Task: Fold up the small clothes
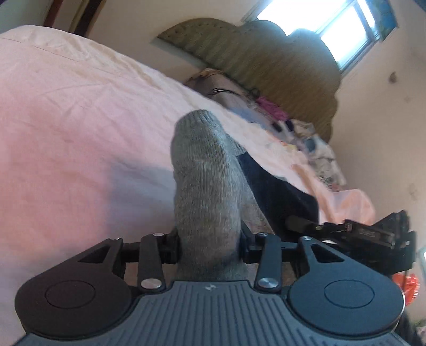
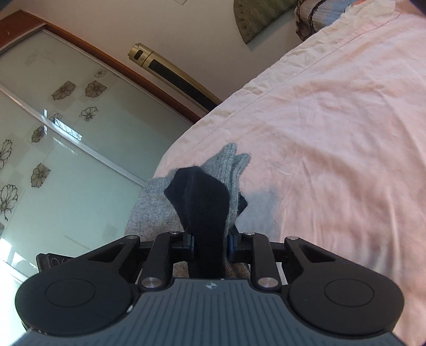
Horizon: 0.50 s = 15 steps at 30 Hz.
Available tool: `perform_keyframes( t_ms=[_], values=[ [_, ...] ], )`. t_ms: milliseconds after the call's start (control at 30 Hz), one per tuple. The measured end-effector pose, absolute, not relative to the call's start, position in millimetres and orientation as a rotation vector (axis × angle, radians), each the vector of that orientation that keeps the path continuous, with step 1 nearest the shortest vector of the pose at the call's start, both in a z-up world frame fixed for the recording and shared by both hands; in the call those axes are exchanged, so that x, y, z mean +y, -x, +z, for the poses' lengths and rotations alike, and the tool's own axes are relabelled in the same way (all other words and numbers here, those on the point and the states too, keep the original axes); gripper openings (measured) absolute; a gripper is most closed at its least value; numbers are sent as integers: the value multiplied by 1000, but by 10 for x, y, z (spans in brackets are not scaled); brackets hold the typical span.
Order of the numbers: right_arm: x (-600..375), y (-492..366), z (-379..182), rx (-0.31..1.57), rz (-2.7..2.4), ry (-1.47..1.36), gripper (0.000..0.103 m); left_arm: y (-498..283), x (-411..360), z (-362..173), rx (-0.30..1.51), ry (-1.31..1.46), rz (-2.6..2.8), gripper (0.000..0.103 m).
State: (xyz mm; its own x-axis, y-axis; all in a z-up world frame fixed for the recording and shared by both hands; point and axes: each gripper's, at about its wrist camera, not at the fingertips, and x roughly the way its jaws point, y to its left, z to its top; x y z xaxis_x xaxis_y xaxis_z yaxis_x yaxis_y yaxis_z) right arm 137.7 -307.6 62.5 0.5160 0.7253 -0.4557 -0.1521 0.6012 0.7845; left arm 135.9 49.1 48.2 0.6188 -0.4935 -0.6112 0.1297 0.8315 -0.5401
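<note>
A grey knitted sock with a black cuff is held between both grippers above the pink bed sheet. My left gripper is shut on the grey toe end. My right gripper is shut on the black cuff end, with grey sock fabric showing beyond it. The right gripper also shows at the right edge of the left wrist view. The fingertips are hidden in the cloth.
A pile of mixed small clothes lies along the bed by the green headboard. A window is behind. A glass wardrobe door and a gold standing unit stand beside the bed edge.
</note>
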Motion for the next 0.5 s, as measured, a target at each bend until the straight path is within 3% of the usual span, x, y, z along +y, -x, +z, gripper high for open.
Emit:
perform_keyframes(
  t_ms=[33,67,100,167,200,233,400,467,500],
  values=[
    [-3012,-1451,562,899,565,-759,39,-1382,579,419,882,465,-286,50],
    [-2962,-1491,503,926,529,-754,59,-1328,704,369,919,488,-235,52],
    [-2921,-1489,464,956,495,-739,70,-1236,811,342,914,553,-256,52],
    [-2862,-1331,442,980,521,-695,70,-899,995,349,882,626,-320,58],
    [-2872,-1224,452,983,550,-676,70,-745,1015,335,882,633,-343,70],
    [-2898,-1064,477,984,570,-650,70,-580,1034,309,891,642,-363,73],
    [-3126,-470,466,1011,596,-640,69,-55,798,123,907,670,-456,73],
    [-3096,-339,409,1044,601,-624,68,25,680,131,879,613,-442,66],
    [-3049,-292,388,1051,597,-591,64,31,612,131,877,570,-433,31]
  ],
)
